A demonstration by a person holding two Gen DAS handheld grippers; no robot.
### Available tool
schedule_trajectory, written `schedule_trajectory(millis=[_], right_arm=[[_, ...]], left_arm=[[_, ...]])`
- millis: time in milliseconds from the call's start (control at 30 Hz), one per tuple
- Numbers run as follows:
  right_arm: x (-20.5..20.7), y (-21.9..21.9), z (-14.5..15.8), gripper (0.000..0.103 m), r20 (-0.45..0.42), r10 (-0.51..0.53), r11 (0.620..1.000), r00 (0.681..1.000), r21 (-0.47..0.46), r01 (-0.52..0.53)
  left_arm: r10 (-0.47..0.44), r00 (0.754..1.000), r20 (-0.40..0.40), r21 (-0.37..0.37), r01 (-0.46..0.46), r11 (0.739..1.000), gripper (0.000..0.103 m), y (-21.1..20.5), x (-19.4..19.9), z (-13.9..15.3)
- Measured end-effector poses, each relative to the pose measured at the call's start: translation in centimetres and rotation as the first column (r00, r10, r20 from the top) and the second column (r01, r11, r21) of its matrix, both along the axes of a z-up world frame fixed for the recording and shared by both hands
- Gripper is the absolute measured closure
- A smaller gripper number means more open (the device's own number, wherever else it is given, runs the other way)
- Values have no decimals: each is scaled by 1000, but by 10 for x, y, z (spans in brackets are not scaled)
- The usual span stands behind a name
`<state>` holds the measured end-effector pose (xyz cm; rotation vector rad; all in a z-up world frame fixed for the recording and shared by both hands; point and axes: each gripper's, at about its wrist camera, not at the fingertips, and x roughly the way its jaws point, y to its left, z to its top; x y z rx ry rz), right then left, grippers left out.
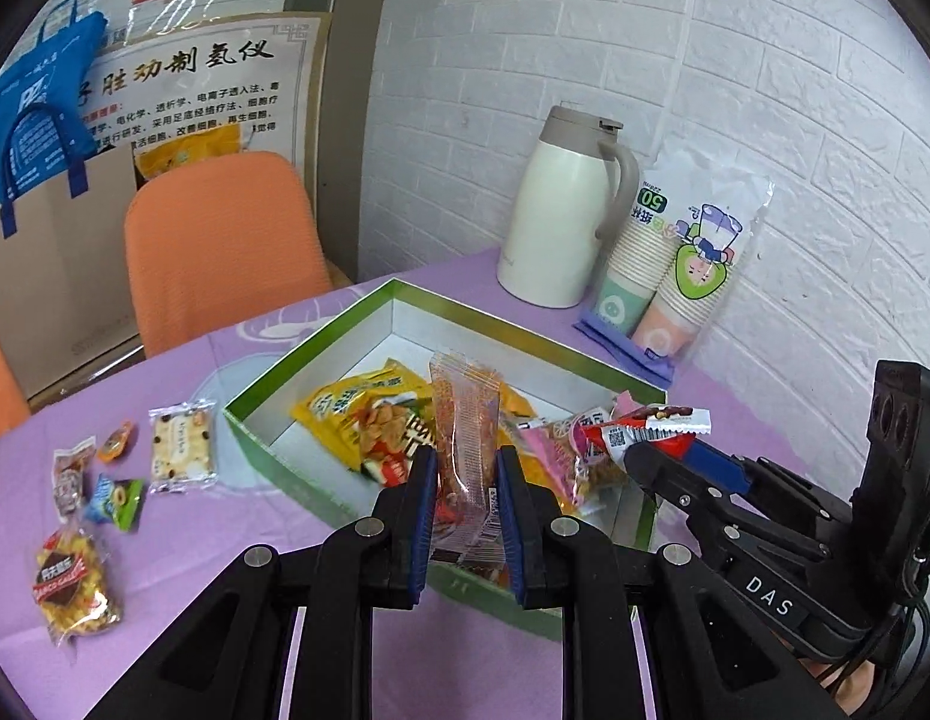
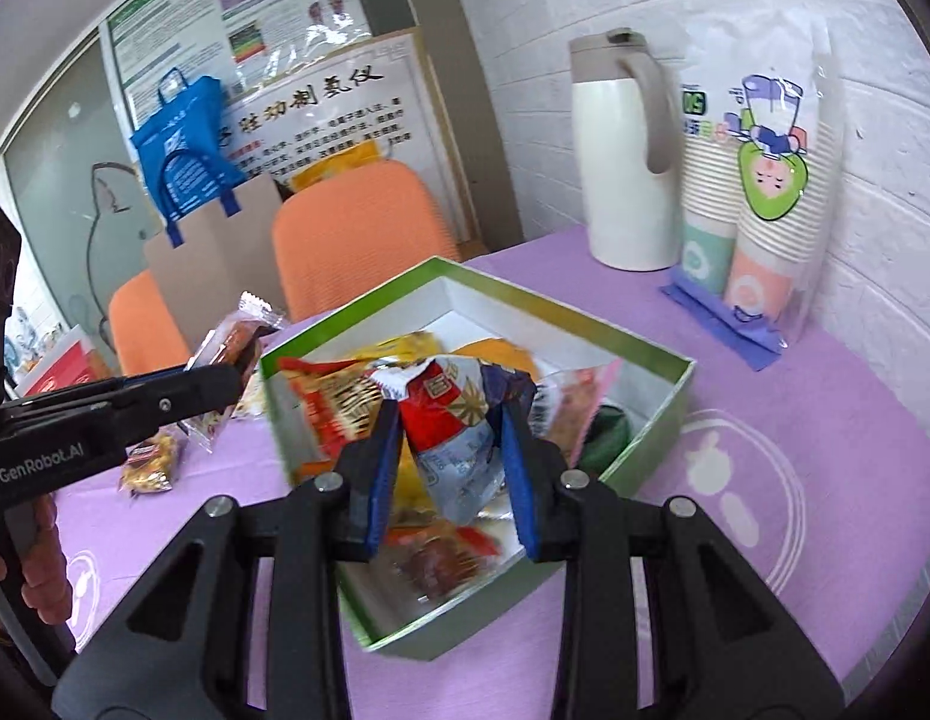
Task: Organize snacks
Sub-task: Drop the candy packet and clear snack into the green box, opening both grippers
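1. Left hand-held gripper (image 1: 465, 483): pinching orange sachet (image 1: 465, 420), upright, over near edge of green box (image 1: 321, 348).
2. Right hand-held gripper (image 2: 452, 450): clamped on red-and-silver packet (image 2: 450, 420), above box interior; also seen at 3 o'clock in left view.
3. Box on purple table (image 1: 225, 540): holds yellow chip bag (image 1: 369, 414), pink packet (image 1: 555, 450), other wrappers.
4. Loose snacks on table at 9 o'clock of box: nougat bar (image 1: 183, 447), small orange packet (image 1: 117, 438), blue-green packet (image 1: 114, 498), brown packet (image 1: 69, 480), yellow twists bag (image 1: 75, 585).
5. At 1 o'clock beyond box: white jug (image 1: 561, 216), touching paper cup pack (image 1: 675, 264), both against brick wall.
6. At 10 o'clock: orange chair (image 1: 225, 252).
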<state>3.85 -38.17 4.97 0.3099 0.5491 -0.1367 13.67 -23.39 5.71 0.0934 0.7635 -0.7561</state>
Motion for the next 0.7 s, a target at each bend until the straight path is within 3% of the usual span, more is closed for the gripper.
schedule_trajectory(millis=[233, 367, 400, 433, 467, 500, 533, 600, 700], right_arm=[[25, -23, -13, 68, -8, 16, 998, 1000, 56, -15], [42, -20, -21, 66, -49, 50, 999, 998, 1, -50], [45, -17, -23, 58, -69, 76, 997, 995, -28, -78], [45, -13, -24, 49, -81, 98, 992, 992, -68, -104], [42, -7, -24, 28, -79, 105, 988, 991, -108, -113], [38, -4, -24, 18, -66, 103, 985, 993, -135, -111], [33, -1, -22, 16, -49, 104, 982, 993, -153, -111], [27, 0, -23, 15, -43, 113, 983, 993, -143, -118], [22, -2, -24, 13, -52, 98, 987, 994, -122, -103]], left_arm=[[16, 1000, -6, 56, -15, 998, 84, -31, 33, -18], [7, 1000, -28, 69, -5, 998, 83, -37, 42, -27], [2, 1000, -22, 76, -1, 997, 82, -38, 43, -29], [-4, 1000, -9, 82, 5, 997, 73, -38, 42, -31], [-7, 1000, 5, 87, 7, 996, 63, -37, 40, -31], [4, 1000, 26, 91, -7, 996, 34, -36, 38, -31], [32, 998, 59, 85, -37, 996, 15, -32, 34, -30], [62, 993, 100, 60, -68, 996, 9, -24, 27, -27], [66, 993, 101, 56, -72, 996, 6, -15, 20, -23]])
